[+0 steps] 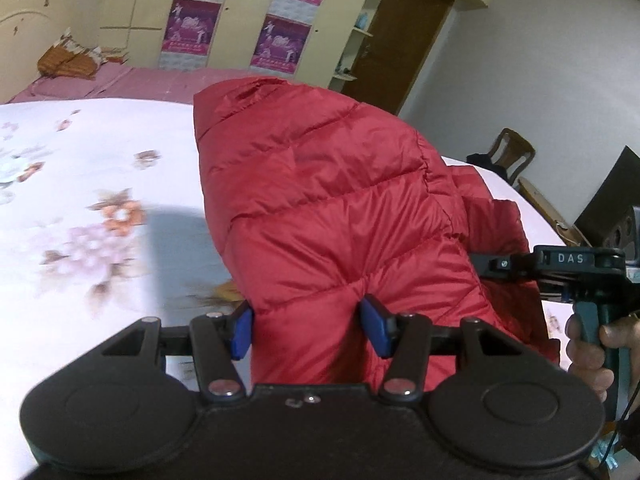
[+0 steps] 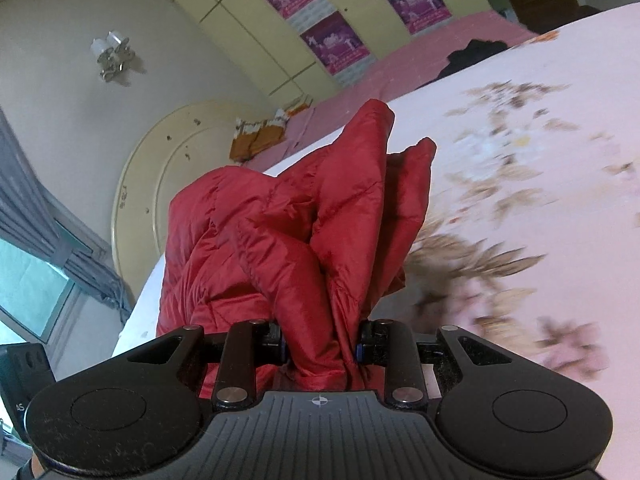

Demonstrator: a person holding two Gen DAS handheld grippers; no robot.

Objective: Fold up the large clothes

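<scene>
Over floral bedsheet point(image 1: 80, 184), red jacket point(image 1: 320, 208), cream wardrobe point(image 1: 240, 12) behind

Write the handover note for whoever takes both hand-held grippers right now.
Left hand-held gripper: shut on a thick quilted section of the red puffer jacket, raised above the floral bedspread.
Right hand-held gripper: shut on a bunched part of the same jacket, also lifted off the bed.
Done: jacket picked up by both grippers; no neat fold visible, the fabric is crumpled.
Left: probably lay it flat on the bedspread, smooth it out, then make the folds. The motion blur suggests the rig is moving, so keep both grips firm.
</scene>
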